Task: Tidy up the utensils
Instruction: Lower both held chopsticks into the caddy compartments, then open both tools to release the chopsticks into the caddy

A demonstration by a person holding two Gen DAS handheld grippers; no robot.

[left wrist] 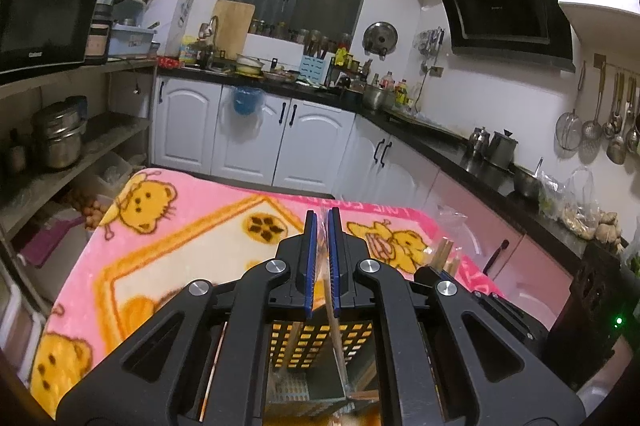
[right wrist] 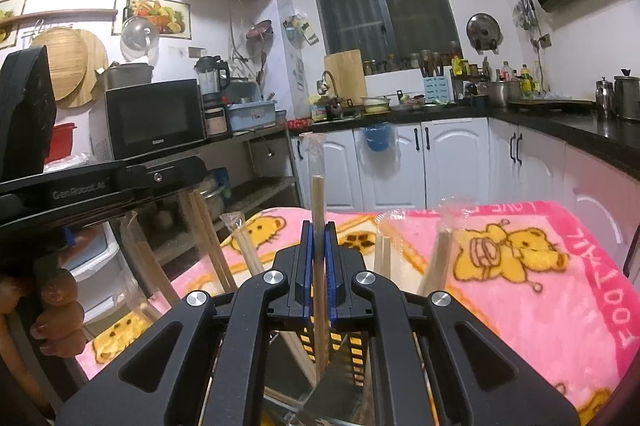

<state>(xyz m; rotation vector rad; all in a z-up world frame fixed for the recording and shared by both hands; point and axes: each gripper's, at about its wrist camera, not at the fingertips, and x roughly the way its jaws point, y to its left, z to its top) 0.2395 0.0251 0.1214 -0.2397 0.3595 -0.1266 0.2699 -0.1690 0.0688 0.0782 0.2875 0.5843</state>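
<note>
Left tool [left wrist: 322,222]: clenched on a chopstick [left wrist: 335,326] slanting down into the holder [left wrist: 320,342].
Right tool [right wrist: 319,232]: clenched on an upright wrapped chopstick [right wrist: 318,194], apparently reaching into the holder [right wrist: 356,354].
Surface: pink blanket [right wrist: 520,290].
Others: wrapped chopsticks [right wrist: 438,258] lean nearby.

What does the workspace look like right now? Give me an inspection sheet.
Surface: pink bear-print blanket covers the table.
Job's things: wrapped chopsticks upright; perforated holder below, more pairs inside.
Clutter: nothing seen on the blanket.
Grippers: left gripper shut on a wrapped pair; right gripper shut on the chopsticks.
Cables: nothing seen.
Surroundings: microwave, white cabinets, crowded counter.
</note>
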